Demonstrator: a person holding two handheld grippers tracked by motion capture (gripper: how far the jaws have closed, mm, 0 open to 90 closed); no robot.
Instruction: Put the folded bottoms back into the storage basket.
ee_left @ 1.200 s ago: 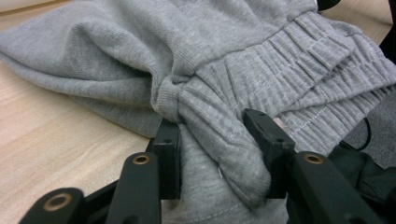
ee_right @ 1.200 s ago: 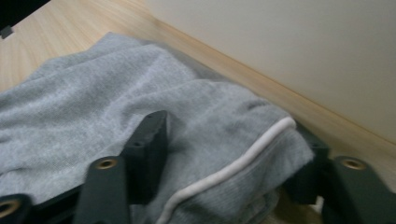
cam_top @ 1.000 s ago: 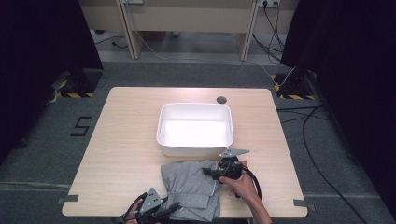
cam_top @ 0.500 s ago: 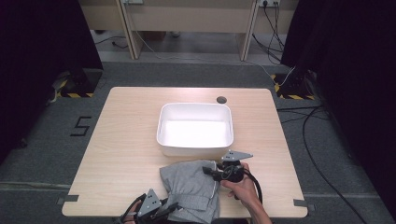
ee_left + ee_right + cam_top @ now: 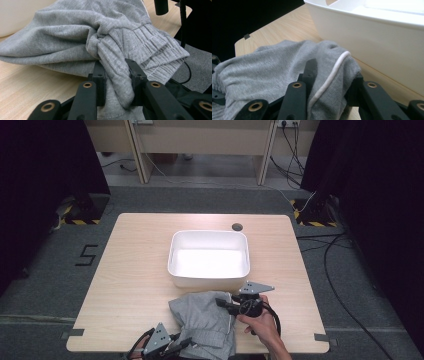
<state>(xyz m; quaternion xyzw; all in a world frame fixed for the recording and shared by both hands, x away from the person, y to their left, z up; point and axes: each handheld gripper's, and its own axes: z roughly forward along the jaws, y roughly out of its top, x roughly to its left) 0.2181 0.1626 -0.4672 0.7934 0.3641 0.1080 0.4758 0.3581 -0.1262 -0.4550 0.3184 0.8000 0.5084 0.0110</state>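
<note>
Step in hand: I hold a grey garment (image 5: pixel 205 320) at two places, ready to lift it; I judge the white tub (image 5: pixel 209 256) just behind it to be where it goes.

Garment, position: crumpled on the near part of the surface (image 5: pixel 125 270), its far edge just beside the tub's near wall, its near edge reaching the edge of the surface.

Left tongs (image 5: pixel 186 341): closed on a bunched fold of the garment (image 5: pixel 117 75) near its ribbed cuff; in the left gripper view the knit is pinched between my two jaws, with cloth spilling over both sides.

Right tongs (image 5: pixel 223 303): closed on the garment's far right corner, where a white piped edge (image 5: pixel 329 77) runs between my jaws in the right gripper view; the tub wall (image 5: pixel 382 47) stands close ahead.

Right hand (image 5: pixel 262 322): wrapped round the handle, the grey plate on top pointing toward the tub.

Tub: empty, upright, mid-surface.

Next move, judged: raise both grips together so the cloth clears the tub's rim, carry it forward, then let go over the open interior. The hanging middle may catch on the rim, so height should come before forward travel.

Change from earlier frames: small. My right tongs have edged slightly nearer to me and the garment's right corner has drawn in with them; my left tongs stay at the near edge. The tub has not moved.
</note>
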